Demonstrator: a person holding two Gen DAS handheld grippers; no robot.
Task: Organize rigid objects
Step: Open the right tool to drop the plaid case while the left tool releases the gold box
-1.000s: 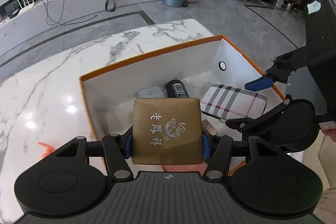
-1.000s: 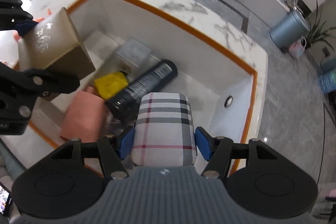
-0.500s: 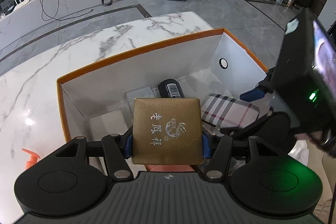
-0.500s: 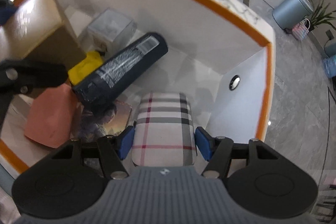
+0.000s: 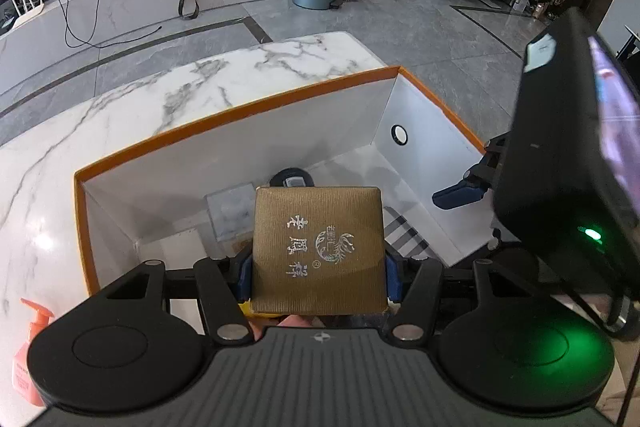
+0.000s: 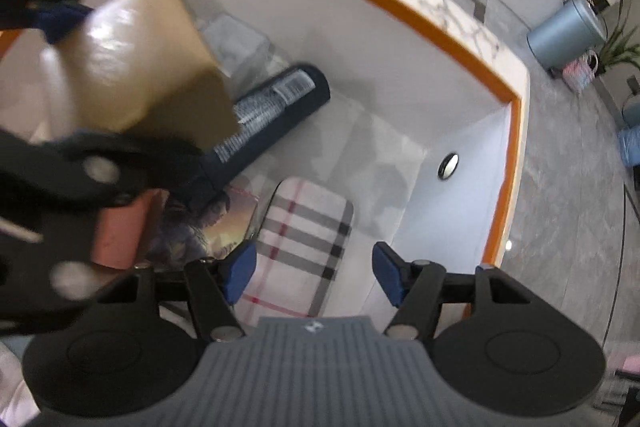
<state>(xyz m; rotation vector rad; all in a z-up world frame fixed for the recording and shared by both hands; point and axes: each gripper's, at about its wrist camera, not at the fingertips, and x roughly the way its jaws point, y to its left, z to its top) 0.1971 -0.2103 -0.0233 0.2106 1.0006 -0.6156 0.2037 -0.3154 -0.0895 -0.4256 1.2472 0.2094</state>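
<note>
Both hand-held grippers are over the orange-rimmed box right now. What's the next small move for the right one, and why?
Probably lift the right hand-held gripper straight up and clear. Its jaws are opening, a gap shows beside the plaid case, and the case already lies on the floor of the box. That frees room for the left hand-held gripper, clamped on the gold box above the box.

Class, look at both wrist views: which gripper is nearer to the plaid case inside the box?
Right. The right gripper, jaws opening, has the plaid case between its fingers; the left gripper holds a gold box above and beside it.
</note>
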